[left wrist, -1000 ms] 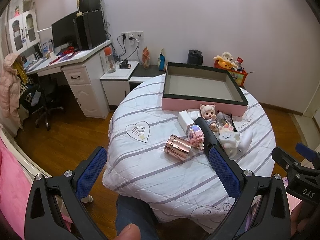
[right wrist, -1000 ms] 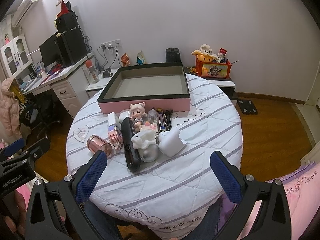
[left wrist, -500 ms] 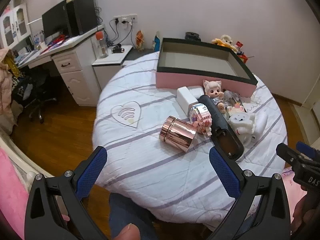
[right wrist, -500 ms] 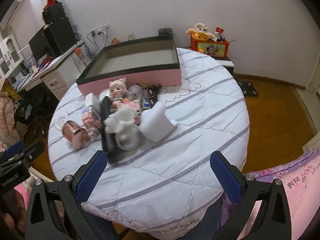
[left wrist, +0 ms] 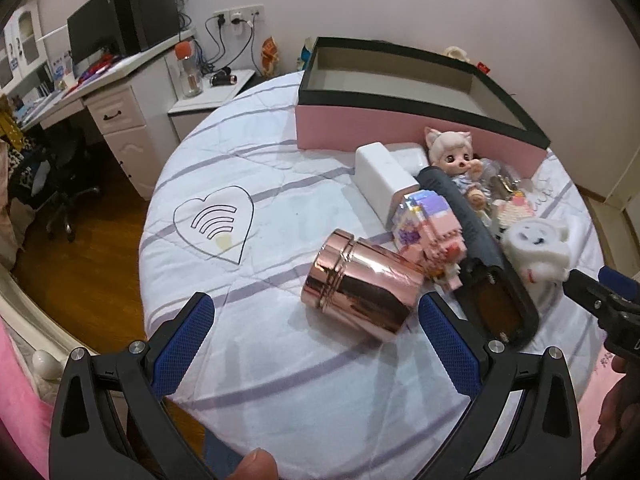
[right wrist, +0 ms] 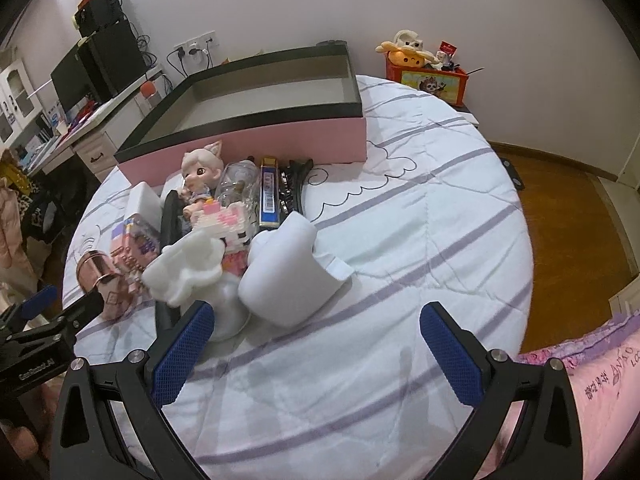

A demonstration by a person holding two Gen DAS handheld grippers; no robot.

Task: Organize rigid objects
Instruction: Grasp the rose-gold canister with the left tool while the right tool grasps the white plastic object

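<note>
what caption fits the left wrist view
Open left gripper nears a rose-gold canister lying beside toys and a pink box.

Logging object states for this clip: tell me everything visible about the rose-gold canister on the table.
The rose-gold canister is a shiny, mirror-like metallic cylinder with grooved bands near one end. It lies on its side on the white striped tablecloth, just ahead of the open left gripper, not gripped. Its far end looks to touch the pink block figure. The right wrist view shows it at the pile's left edge.
</note>
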